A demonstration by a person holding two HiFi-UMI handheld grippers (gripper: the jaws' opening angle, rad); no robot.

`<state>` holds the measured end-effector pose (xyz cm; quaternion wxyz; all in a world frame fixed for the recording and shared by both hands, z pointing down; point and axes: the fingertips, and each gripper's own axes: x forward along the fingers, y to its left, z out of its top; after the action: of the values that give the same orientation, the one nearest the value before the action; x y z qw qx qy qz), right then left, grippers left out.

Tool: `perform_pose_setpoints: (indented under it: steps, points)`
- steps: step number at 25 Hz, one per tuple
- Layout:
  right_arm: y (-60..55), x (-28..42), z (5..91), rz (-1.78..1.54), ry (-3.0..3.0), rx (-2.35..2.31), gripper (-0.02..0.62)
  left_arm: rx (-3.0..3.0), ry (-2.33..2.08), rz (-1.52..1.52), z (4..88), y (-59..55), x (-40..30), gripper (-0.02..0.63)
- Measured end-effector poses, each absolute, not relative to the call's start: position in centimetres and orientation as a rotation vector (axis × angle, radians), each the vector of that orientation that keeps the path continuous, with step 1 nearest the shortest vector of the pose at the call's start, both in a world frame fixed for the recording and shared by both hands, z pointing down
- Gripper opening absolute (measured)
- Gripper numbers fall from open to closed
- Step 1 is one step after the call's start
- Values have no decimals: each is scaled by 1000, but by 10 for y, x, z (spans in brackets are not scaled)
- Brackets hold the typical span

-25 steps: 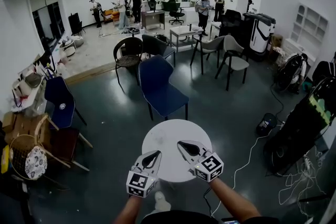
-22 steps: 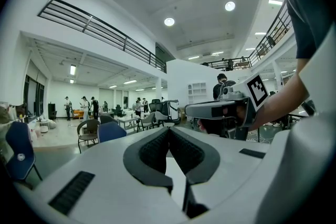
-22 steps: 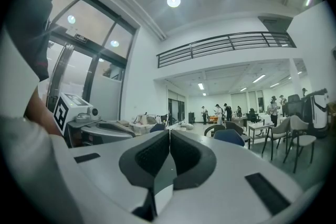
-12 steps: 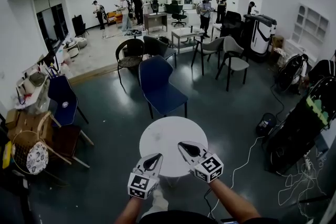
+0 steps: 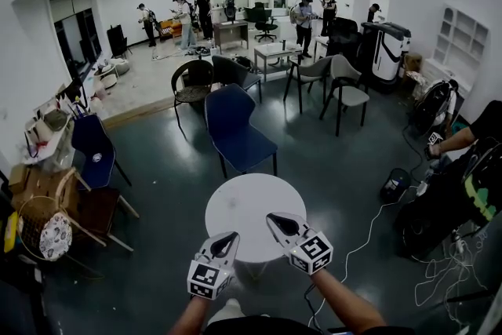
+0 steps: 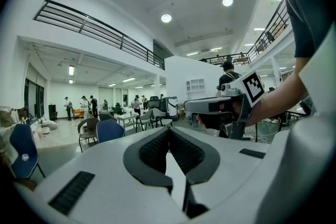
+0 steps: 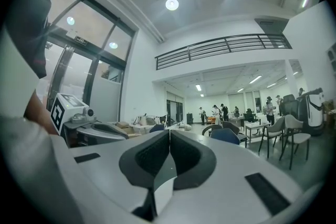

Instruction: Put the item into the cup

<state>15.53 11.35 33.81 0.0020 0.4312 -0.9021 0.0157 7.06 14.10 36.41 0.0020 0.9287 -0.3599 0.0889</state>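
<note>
A round white table point(image 5: 241, 204) stands right in front of me with nothing on its top. No cup or loose item shows in any view. My left gripper point(image 5: 230, 238) hovers over the table's near edge, jaws shut and empty. My right gripper point(image 5: 273, 220) hangs beside it over the table's near right part, also shut and empty. In the left gripper view the closed jaws point(image 6: 168, 131) point across the room, with the right gripper point(image 6: 231, 105) alongside. In the right gripper view the closed jaws point(image 7: 169, 134) point level, with the left gripper point(image 7: 84, 123) at the left.
A blue chair point(image 5: 235, 125) stands just beyond the table, with more chairs point(image 5: 341, 90) and small tables behind it. Wicker chairs and boxes point(image 5: 43, 223) crowd the left. Black equipment and cables point(image 5: 447, 200) fill the right. Several people stand at the far end of the hall.
Both grippers have stayed shut and side by side while the view shifted; the table now sits a little further left. A person's arm has come into view at the right edge.
</note>
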Motion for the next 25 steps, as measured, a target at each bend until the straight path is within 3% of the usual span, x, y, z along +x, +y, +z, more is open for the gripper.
perform_pose_setpoints:
  steps: [8, 25]
  points:
    - [122, 153, 329, 48, -2836, 1382, 20, 2930, -1103, 277, 360, 148, 69, 17]
    - [152, 94, 307, 37, -2792, 1437, 19, 2936, -1072, 295, 344, 174, -4, 17]
